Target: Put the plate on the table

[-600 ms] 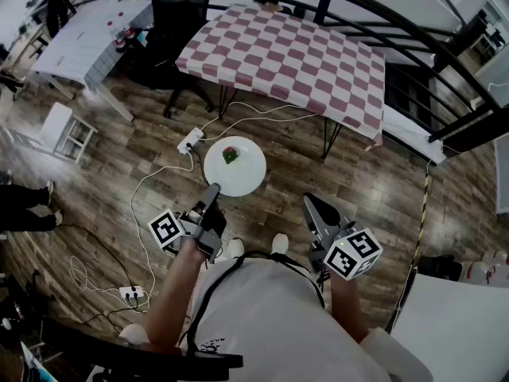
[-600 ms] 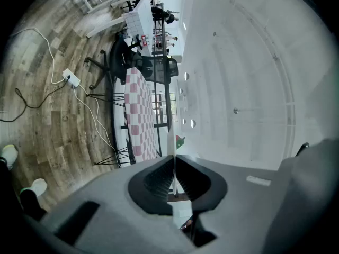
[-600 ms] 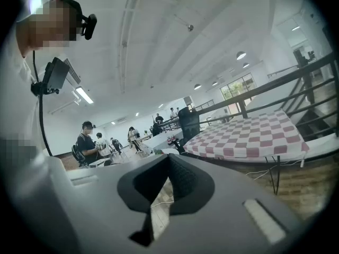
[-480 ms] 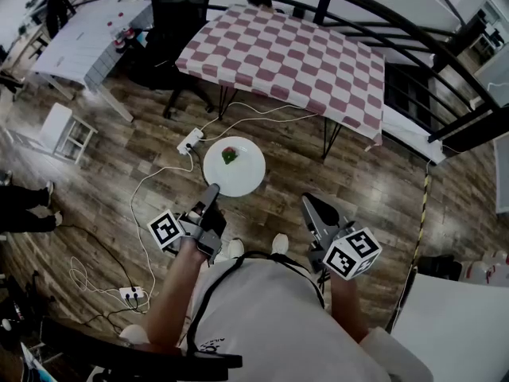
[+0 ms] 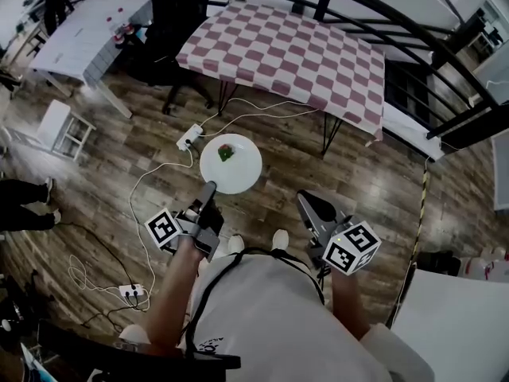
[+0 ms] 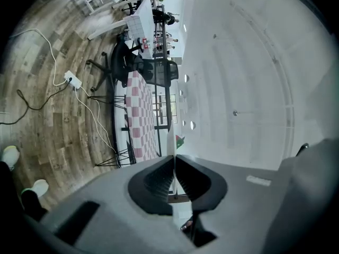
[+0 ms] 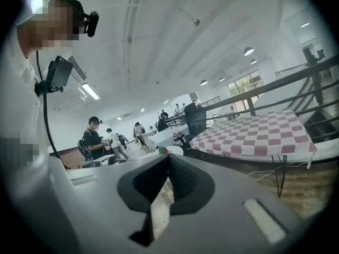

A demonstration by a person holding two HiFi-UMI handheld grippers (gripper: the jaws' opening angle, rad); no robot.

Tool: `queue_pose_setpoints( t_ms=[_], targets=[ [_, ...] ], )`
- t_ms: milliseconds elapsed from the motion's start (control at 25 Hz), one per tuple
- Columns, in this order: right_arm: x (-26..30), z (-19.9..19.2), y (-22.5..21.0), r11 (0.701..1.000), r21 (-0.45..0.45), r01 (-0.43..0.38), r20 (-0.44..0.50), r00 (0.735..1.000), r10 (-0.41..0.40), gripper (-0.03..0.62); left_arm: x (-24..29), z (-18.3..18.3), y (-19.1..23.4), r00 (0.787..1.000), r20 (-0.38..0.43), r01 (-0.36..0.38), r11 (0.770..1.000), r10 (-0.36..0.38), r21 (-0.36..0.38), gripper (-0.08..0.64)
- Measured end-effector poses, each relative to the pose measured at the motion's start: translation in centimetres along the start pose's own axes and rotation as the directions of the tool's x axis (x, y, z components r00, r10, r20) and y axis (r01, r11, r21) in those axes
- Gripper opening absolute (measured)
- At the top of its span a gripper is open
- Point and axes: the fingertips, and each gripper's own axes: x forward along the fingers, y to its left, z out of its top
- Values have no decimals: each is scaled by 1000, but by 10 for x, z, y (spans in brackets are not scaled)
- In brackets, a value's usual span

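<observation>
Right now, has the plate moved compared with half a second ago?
No, not noticeably: the plate sits just as close to the power strip as before, and no nearer the checkered table.

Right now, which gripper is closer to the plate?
Left. The left gripper is clamped on the near rim of the plate. The right gripper is off to the plate's right, apart from it, with its jaws together and empty.

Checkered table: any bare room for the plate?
The whole checkered top looks bare, from the near edge above the cables to the railing side. Crowded: the black chair at its left corner; the white table carries small items.
</observation>
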Motion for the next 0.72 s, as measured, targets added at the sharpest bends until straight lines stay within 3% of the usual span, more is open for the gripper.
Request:
queue_pose_setpoints(
  t_ms=[720],
  targets=[
    [30,-21,30,997,47,64,9,998,-64,9,-44,48,10,1000,-13,-6,1000,6,10,20]
  ],
)
